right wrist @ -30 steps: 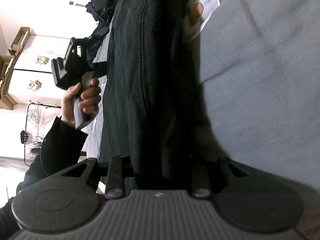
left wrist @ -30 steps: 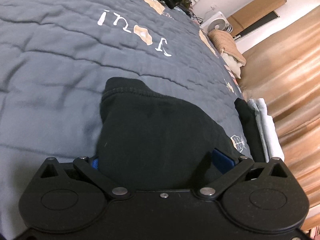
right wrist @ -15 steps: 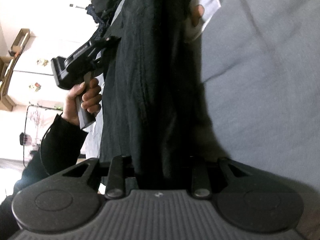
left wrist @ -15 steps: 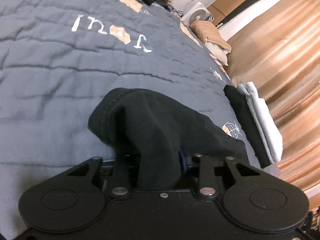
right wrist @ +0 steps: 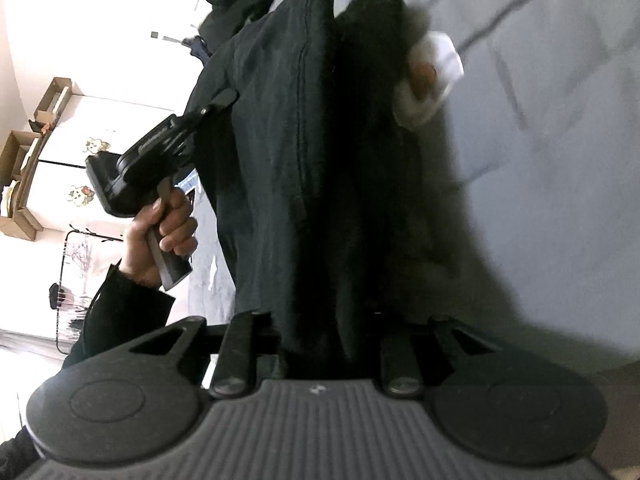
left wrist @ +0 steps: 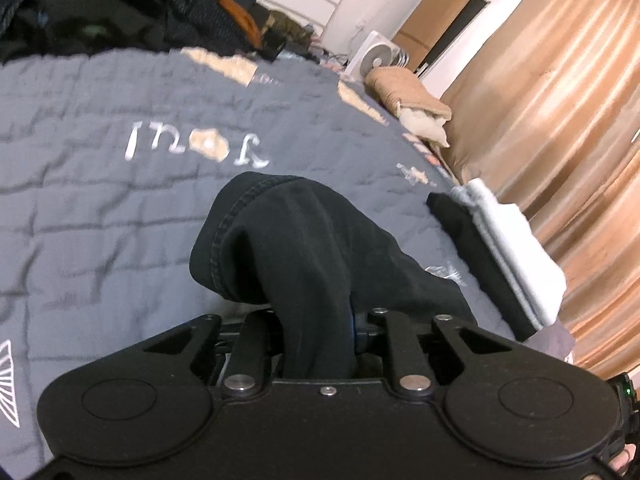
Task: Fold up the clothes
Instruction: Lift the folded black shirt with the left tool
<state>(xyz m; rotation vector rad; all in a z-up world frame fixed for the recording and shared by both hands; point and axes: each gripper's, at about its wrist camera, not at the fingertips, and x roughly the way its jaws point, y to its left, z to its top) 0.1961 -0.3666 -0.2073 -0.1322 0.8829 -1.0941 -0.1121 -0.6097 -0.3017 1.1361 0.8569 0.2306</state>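
Since a second ago the left gripper (left wrist: pixel 318 320) has gone from spread wide over flat cloth to pinching it, and a fold of the black garment (left wrist: pixel 304 248) has come up off the quilt (left wrist: pixel 80 208) into a hump with its stitched hem curled over. The jaws have just been closing, and now stand narrow with the cloth bunched between them. The fingertips are buried in the fold; only a sliver of blue pad (left wrist: pixel 354 330) shows on the right side.

The right gripper (right wrist: pixel 328 344) also clamps the garment (right wrist: pixel 280 160), its jaws narrow and just drawn tighter, the tips lost in dark fabric. From there the garment runs away in a long band, blurred toward the far end, where a white label (right wrist: pixel 432 80) shows at its edge. The person's left hand (right wrist: pixel 160 236) grips the other tool's handle, the sleeve cut off by the housing.

Further out in the left view, a folded stack (left wrist: pixel 504 256) of black and white clothes lies at the quilt's right edge beside the curtain (left wrist: pixel 560 100). Beyond, a dark pile (left wrist: pixel 132 12) of clothes is smeared by motion, and a fan (left wrist: pixel 378 56) stands by the wall.
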